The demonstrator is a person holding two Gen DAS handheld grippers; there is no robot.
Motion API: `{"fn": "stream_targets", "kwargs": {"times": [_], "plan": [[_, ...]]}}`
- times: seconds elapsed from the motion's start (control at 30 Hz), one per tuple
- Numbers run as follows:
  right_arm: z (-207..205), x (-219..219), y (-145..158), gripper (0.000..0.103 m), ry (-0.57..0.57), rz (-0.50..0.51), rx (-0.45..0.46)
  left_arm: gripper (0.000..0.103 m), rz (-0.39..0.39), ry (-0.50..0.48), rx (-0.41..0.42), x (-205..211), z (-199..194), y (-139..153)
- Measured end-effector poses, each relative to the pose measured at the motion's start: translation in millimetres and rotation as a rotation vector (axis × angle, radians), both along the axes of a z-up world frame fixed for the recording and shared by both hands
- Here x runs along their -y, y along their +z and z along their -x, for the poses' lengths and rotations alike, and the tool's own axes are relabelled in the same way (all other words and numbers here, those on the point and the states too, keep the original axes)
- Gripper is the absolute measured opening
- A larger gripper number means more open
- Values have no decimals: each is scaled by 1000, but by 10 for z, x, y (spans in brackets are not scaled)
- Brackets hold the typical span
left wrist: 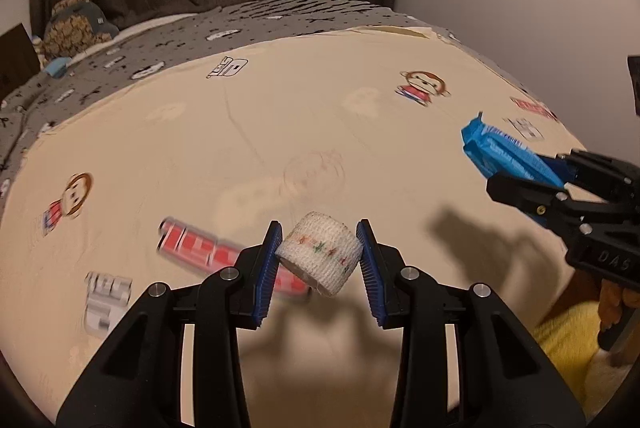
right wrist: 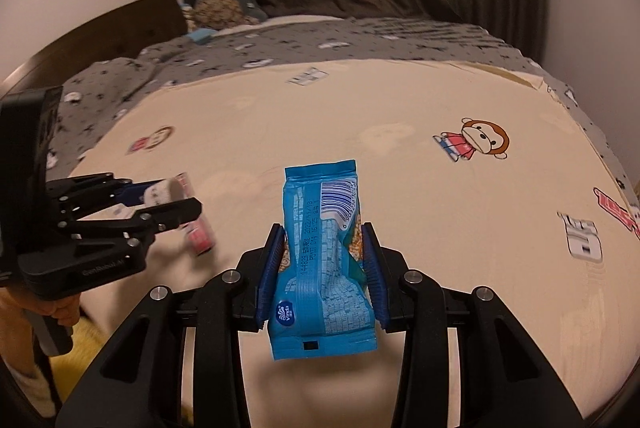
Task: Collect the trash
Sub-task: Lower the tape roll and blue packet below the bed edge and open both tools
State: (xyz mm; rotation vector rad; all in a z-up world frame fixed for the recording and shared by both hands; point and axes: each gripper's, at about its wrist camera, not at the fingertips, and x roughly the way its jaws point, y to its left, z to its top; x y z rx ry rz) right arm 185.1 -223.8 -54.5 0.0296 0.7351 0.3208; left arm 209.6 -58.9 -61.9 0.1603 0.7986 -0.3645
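Left hand-held gripper [left wrist: 319, 256] clamped on a small white bandage roll [left wrist: 318, 254], blue pads pressed against its two flat ends, roll lifted clear above the cream bedsheet [left wrist: 280, 115]. Right hand-held gripper [right wrist: 324, 260] closed around a blue tissue pack [right wrist: 324, 260], pinched across its middle so the wrapper waists in between the pads, barcode end pointing away, pack likewise held off the bedsheet. Both pieces of trash therefore up in the air over the near part of the bedsheet, the roll to the left of the pack.

Roll: judged light, soft and springy, its woven surface offering plenty of friction; gripped end to end, as now, unlikely to slip, though a hard squeeze would flatten it. Pack: judged light, with slick film and a compressible filling; a mid-body hold seems best, since either sealed end would fold and slide.

Red-and-white shapes on the bedsheet near the roll [left wrist: 224, 252]: too blurred to say for certain, probably printed pattern rather than loose trash. No bin or bag visible anywhere around the bedsheet.
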Motion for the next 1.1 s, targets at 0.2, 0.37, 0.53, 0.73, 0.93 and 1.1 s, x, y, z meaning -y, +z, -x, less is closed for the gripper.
{"fn": "stream_targets", "kwargs": {"times": [0.2, 0.37, 0.53, 0.73, 0.93, 1.1], "plan": [[635, -45, -32, 40, 46, -50, 6, 36, 24, -5, 13, -141, 643, -21], [1088, -105, -210, 40, 75, -69, -21, 36, 43, -21, 14, -245, 1217, -143], [1470, -154, -410, 40, 94, -70, -65, 36, 57, -23, -37, -325, 1605, -385], [1752, -216, -774, 40, 78, -37, -169, 36, 79, -18, -144, -364, 1890, -792], [1744, -357, -1279, 40, 79, -9, -315, 36, 52, -28, -268, -328, 1969, -1242], [1721, -531, -1636, 40, 105, 44, -434, 36, 34, -14, -379, -350, 1975, -1608]]}}
